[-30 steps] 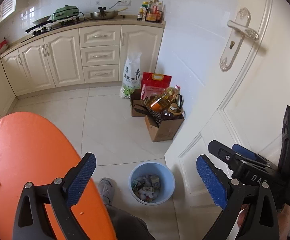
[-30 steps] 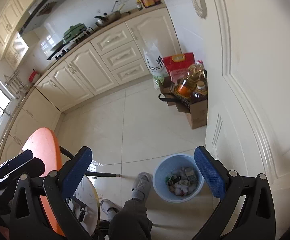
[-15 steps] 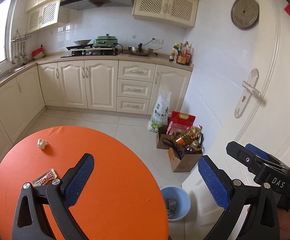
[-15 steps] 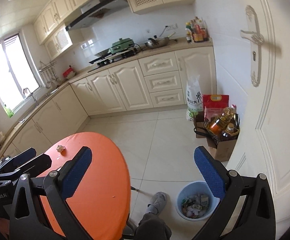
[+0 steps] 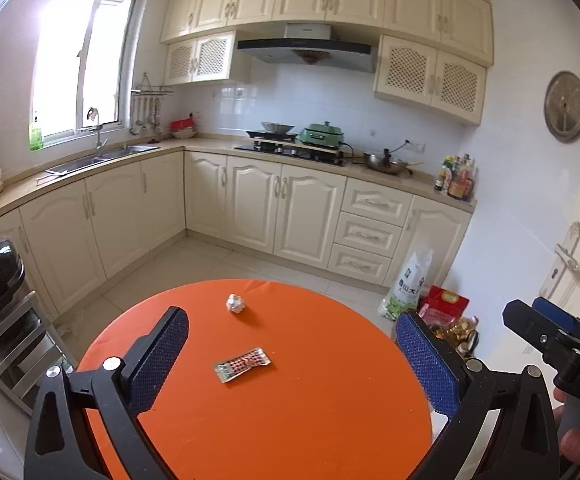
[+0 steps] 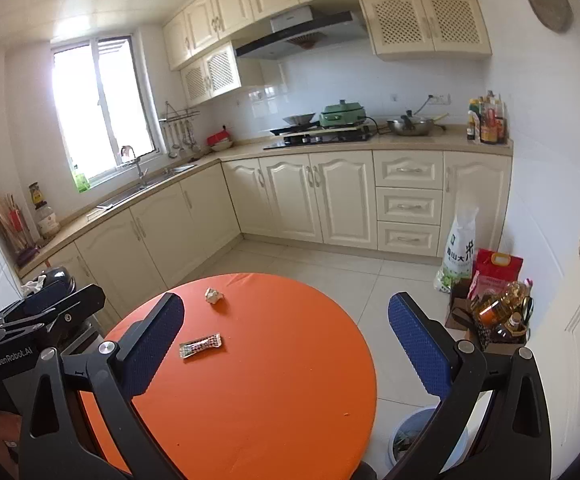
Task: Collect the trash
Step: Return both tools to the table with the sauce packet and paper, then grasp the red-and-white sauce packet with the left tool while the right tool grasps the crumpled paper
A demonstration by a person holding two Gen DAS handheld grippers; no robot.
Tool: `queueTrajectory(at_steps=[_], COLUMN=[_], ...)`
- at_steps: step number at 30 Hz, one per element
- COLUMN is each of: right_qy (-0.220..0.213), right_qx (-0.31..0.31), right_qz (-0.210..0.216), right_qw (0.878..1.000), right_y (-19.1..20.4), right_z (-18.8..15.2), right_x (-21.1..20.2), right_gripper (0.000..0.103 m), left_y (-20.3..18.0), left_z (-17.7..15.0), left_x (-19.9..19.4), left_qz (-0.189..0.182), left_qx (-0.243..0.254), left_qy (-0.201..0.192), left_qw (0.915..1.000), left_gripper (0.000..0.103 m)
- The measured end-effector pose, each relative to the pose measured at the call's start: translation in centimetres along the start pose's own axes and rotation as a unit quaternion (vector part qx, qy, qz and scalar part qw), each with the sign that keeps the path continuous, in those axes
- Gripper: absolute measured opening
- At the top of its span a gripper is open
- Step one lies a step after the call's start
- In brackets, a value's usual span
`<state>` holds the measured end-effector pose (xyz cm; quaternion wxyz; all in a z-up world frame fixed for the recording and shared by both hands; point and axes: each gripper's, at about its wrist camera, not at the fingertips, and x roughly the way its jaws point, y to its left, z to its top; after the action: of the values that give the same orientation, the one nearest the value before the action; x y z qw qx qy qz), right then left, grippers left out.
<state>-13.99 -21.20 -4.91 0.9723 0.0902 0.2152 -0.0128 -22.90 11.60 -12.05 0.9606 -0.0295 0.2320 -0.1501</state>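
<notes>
A round orange table (image 5: 310, 408) (image 6: 273, 380) carries a flat snack wrapper (image 5: 242, 364) (image 6: 200, 345) and a crumpled white paper ball (image 5: 235, 303) (image 6: 213, 295) farther back. My left gripper (image 5: 294, 364) is open and empty, held above the table's near side with the wrapper between its fingers in view. My right gripper (image 6: 285, 344) is open and empty, to the right of the left one; it also shows in the left wrist view (image 5: 550, 336). The blue trash bin (image 6: 410, 436) with rubbish inside stands on the floor at the table's right, partly hidden by my right finger.
A cardboard box of oil bottles (image 6: 498, 320), a red bag (image 6: 496, 266) and a white rice sack (image 6: 460, 252) stand by the door on the right. Cream kitchen cabinets (image 5: 249, 208) line the back and left. A metal rack (image 5: 5, 320) stands left of the table.
Both grippers have swung up and left from looking down at the bin and floor to facing the table top. The wrapper and paper ball have come into central view. Both stay open.
</notes>
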Motion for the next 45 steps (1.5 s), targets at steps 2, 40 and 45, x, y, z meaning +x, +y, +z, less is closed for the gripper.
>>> queueTrajectory(at_steps=[2,40,45], right_qy=[-0.004,0.167,0.177], right_qx=[-0.013,-0.027,-0.032], right_qz=[0.012,0.033,0.035], right_qw=[1.0,0.985,0.983], right_y=[1.6,2.2,2.4], right_z=[0.1,-4.6,-5.1], right_x=[0.2,27.2,28.5], right_gripper=[0.103,0.103,0.103], left_y=[0.8,0.0,0.6], left_z=[-1.1,4.7,6.6], left_x=[-1.5,35.4,37.5], left_qz=[0.014,-0.035,-0.082], left_qx=[-0.009,0.138,0.152], left_qy=[-0.006,0.264,0.264], left_qw=[0.9998,0.9539,0.9488], left_gripper=[0.102,0.065,0.028])
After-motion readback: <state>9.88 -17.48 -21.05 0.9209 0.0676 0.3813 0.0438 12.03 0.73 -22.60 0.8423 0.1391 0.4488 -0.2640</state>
